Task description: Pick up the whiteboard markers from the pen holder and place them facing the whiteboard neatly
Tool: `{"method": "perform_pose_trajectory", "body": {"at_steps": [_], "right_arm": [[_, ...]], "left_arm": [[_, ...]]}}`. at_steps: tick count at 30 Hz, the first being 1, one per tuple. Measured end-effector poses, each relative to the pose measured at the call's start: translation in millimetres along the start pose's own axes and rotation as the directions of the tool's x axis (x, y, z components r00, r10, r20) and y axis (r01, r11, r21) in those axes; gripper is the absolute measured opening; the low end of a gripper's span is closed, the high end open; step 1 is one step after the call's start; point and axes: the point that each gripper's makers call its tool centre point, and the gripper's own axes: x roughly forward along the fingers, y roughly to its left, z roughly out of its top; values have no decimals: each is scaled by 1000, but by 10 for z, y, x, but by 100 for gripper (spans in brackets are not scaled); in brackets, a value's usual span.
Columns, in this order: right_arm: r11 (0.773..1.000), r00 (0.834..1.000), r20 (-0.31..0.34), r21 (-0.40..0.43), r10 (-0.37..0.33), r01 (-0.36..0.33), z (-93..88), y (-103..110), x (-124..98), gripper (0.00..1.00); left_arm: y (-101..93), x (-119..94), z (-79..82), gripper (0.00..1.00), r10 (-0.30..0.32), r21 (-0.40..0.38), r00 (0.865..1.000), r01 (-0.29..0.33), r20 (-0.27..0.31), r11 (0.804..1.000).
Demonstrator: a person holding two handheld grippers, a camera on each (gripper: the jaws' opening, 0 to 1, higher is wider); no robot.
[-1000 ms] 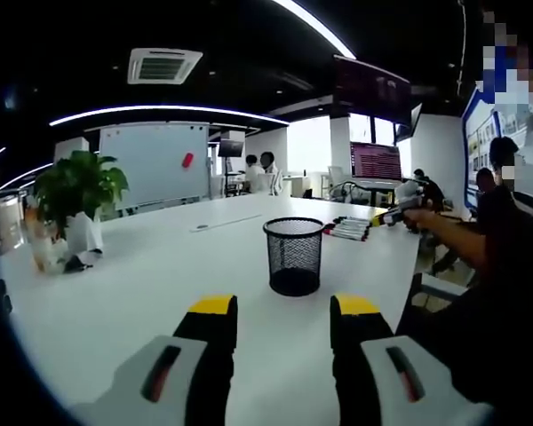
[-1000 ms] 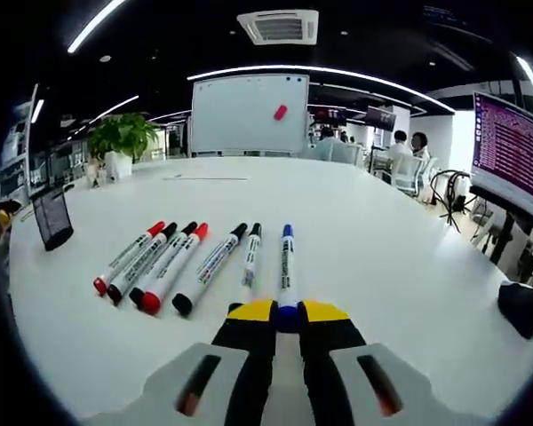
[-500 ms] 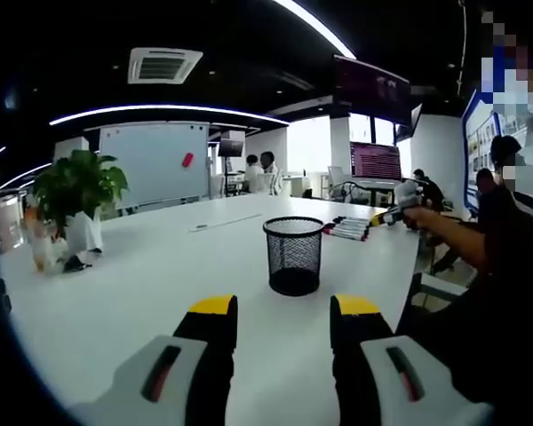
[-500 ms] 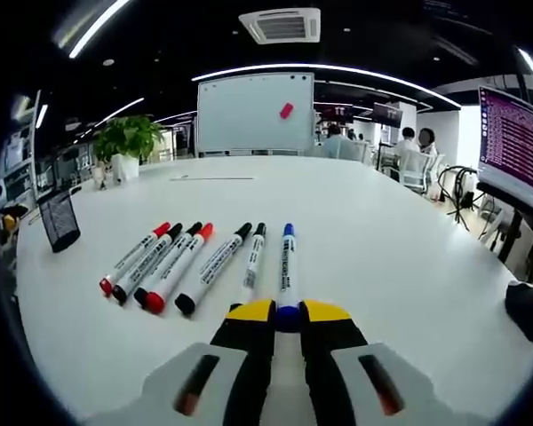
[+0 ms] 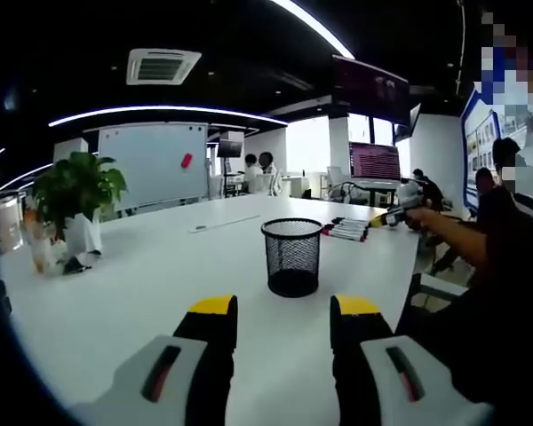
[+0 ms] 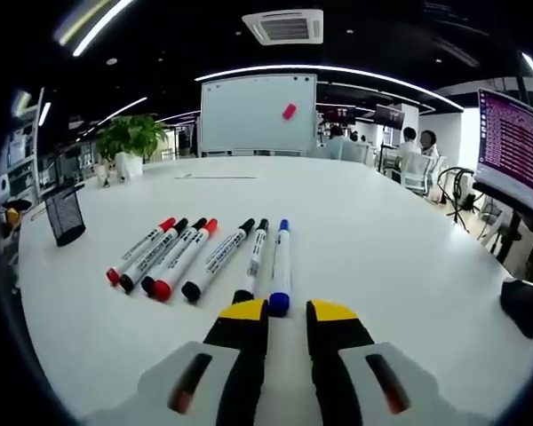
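Here, the right gripper sits with jaws parted just behind a blue marker, the last in a row of whiteboard markers on the white table.

The markers point toward the whiteboard at twelve o'clock. In the left gripper view, the left gripper is spread and empty, the mesh pen holder at twelve o'clock. One risk: a jaw brushing the blue marker could roll it crooked or against its neighbour.

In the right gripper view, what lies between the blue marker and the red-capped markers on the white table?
Black-capped markers: two lie between the blue whiteboard marker and the nearest red-capped marker; another black one sits among the reds.
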Motion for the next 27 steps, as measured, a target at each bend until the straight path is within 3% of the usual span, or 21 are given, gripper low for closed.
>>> {"method": "perform_pose_trajectory", "body": {"at_steps": [11, 13, 17, 21, 27], "right_arm": [[1000, 1000, -10, -7, -11, 11, -39, 121, -252, 23], [1000, 998, 55, -12, 11, -10, 113, 186, -338, 24], [999, 996, 80, -3, 39, -39, 298, 299, -487, 28], [995, 981, 171, 7, 96, -98, 615, 505, -653, 33], [984, 950, 259, -27, 174, -173, 960, 820, -864, 39]], "left_arm": [[9, -17, 15, 43, 4, 1, 1000, -4, 4, 1000], [10, -19, 15, 43, 4, 2, 1000, -4, 2, 1000], [20, -28, 38, 43, 7, 3, 1000, -7, 8, 1000], [100, -61, 101, 44, 40, -55, 998, -37, 42, 998], [109, -73, 108, 44, 39, -47, 998, -37, 44, 998]]}}
